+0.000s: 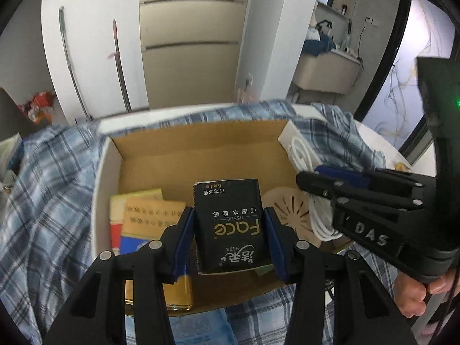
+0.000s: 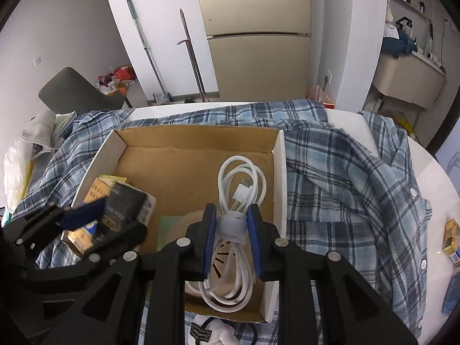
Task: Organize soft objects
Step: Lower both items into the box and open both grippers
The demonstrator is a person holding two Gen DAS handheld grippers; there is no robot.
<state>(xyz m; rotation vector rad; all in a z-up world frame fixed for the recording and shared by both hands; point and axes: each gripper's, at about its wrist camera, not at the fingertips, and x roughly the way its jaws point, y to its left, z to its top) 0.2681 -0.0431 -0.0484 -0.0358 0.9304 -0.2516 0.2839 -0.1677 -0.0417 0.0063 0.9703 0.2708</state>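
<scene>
An open cardboard box point(image 1: 198, 146) point(image 2: 198, 143) sits on a blue plaid shirt point(image 2: 345, 178) spread over a white table. My left gripper point(image 1: 230, 221) is shut on a black tissue pack point(image 1: 231, 224) and holds it over the box's near left part; the pack also shows in the right wrist view point(image 2: 120, 210). My right gripper point(image 2: 231, 225) is shut on a coiled white cable point(image 2: 238, 184), pinching its grey strap over the box's right side. The cable also shows in the left wrist view point(image 1: 304, 158), beside the right gripper point(image 1: 304, 181).
In the box lie yellow and orange packets point(image 1: 143, 215) at the left and a round beige slotted disc point(image 1: 290, 204) under the cable. A small yellow packet point(image 2: 452, 238) lies on the table at the right. A chair point(image 2: 74, 92) and bags stand at the left.
</scene>
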